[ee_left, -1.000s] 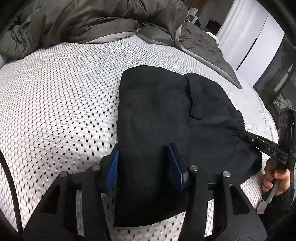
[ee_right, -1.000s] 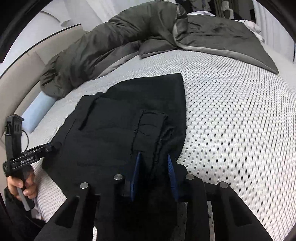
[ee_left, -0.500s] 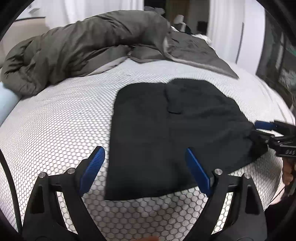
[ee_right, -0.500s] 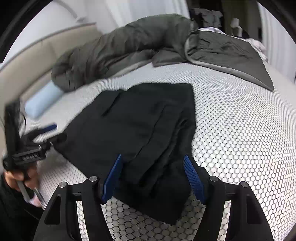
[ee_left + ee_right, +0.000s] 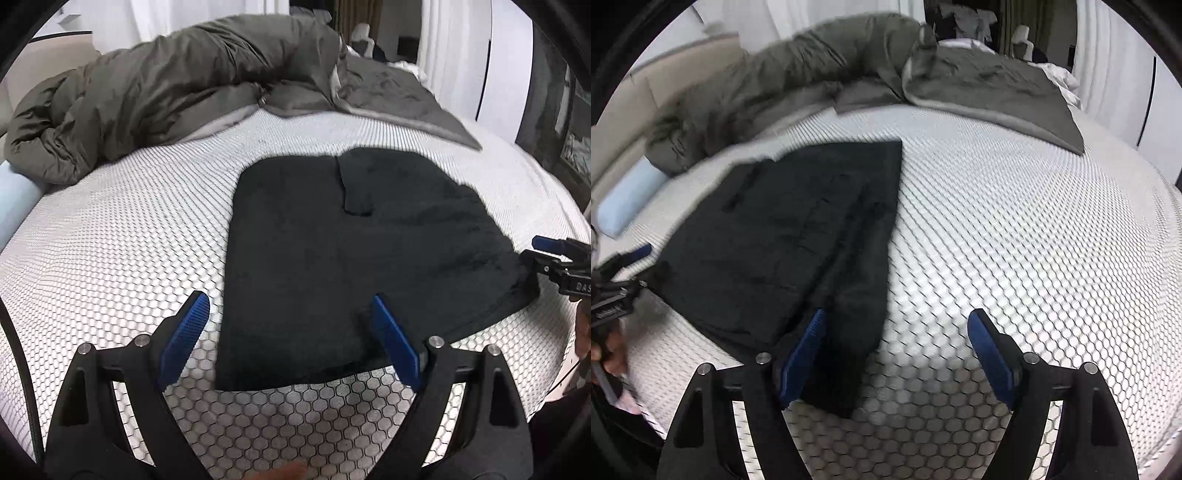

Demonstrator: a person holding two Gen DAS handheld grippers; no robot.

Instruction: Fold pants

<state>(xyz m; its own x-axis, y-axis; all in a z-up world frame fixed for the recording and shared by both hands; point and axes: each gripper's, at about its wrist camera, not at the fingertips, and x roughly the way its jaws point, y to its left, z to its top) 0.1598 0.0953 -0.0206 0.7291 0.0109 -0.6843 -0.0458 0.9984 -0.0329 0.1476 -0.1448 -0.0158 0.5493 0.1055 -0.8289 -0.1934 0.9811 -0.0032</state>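
The black pants (image 5: 354,251) lie folded flat on the white honeycomb-patterned mattress (image 5: 110,251). My left gripper (image 5: 288,306) hovers open over their near edge; its blue pads (image 5: 188,332) stand wide apart and touch no cloth. In the right wrist view the pants (image 5: 798,229) spread to the left. My right gripper (image 5: 897,317) hangs above their near corner with its jaws opening and nothing pressed between them. Each gripper shows in the other's view: the right one (image 5: 554,258) at the pants' right edge, the left one (image 5: 624,269) at their left edge.
A bunched olive-grey duvet (image 5: 177,88) covers the far side of the bed. A pale blue bolster (image 5: 628,199) lies at the left by the headboard. White cupboard doors (image 5: 506,66) stand beyond the bed. The mattress's near edge runs just under both grippers.
Both grippers were closed on the pants' near edge; they have let go, opened wide and drawn back and up. The pants now lie flat.
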